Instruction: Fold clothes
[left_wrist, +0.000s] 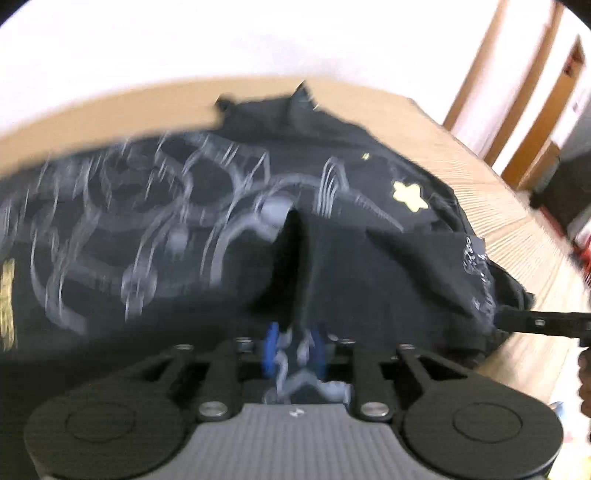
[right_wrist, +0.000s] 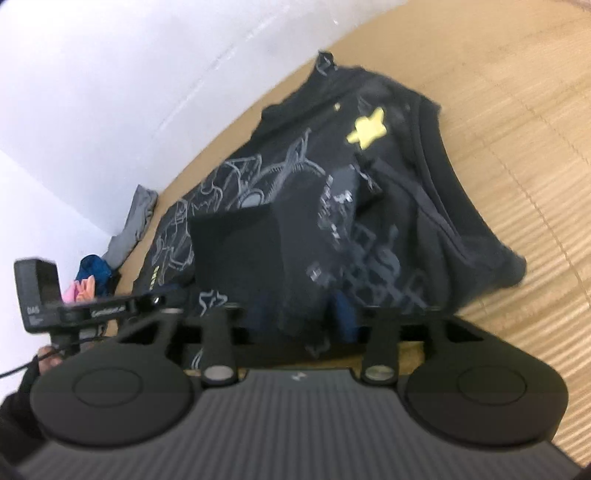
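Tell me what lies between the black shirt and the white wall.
Bare tan mat separates the black shirt from the white wall; the right wrist view shows it.

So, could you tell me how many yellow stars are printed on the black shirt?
1 large yellow star on the black shirt, near its far end; a tiny yellow speck lies beside it. Folds may hide more.

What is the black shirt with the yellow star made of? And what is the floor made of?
The black shirt looks like soft, matte knit cloth: it wrinkles and folds. Its yellow star seems printed on. The floor looks like a tan woven mat, maybe bamboo, with fine ridges.
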